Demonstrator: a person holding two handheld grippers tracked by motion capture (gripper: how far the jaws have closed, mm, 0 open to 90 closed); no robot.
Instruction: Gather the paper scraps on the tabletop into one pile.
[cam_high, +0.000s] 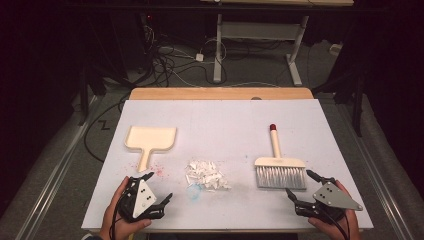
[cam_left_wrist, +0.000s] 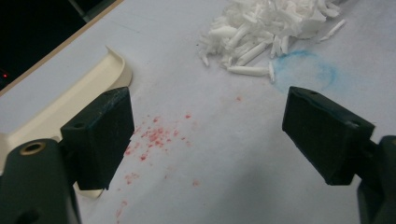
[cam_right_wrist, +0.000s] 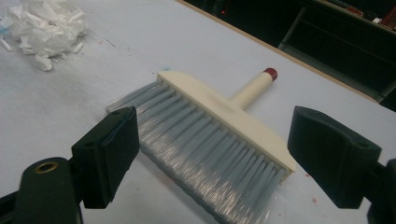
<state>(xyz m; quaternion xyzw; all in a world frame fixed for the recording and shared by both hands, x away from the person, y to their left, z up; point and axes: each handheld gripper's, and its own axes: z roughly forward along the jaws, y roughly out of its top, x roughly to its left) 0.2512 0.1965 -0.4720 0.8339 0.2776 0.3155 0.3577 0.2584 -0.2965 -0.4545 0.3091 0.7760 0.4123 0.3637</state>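
Observation:
A cream dustpan (cam_high: 150, 139) lies at the left of the white table, handle toward me; its edge (cam_left_wrist: 70, 100) shows in the left gripper view. A pile of white paper scraps (cam_high: 205, 175) sits in the middle (cam_left_wrist: 271, 28). A cream brush with grey bristles and a red-tipped handle (cam_high: 279, 165) lies at the right (cam_right_wrist: 219, 126). My left gripper (cam_high: 159, 187) stands open near the front edge, just below the dustpan handle (cam_left_wrist: 205, 135). My right gripper (cam_high: 302, 184) is open right in front of the brush bristles (cam_right_wrist: 215, 158). Nothing sits between either pair of jaws.
Red specks (cam_left_wrist: 154, 137) and a faint blue ring (cam_left_wrist: 303, 70) mark the white table surface (cam_high: 225, 120). A wooden edge (cam_high: 220, 93) runs along the far side. Cables (cam_high: 170, 65) and a desk frame (cam_high: 260, 45) lie on the floor beyond.

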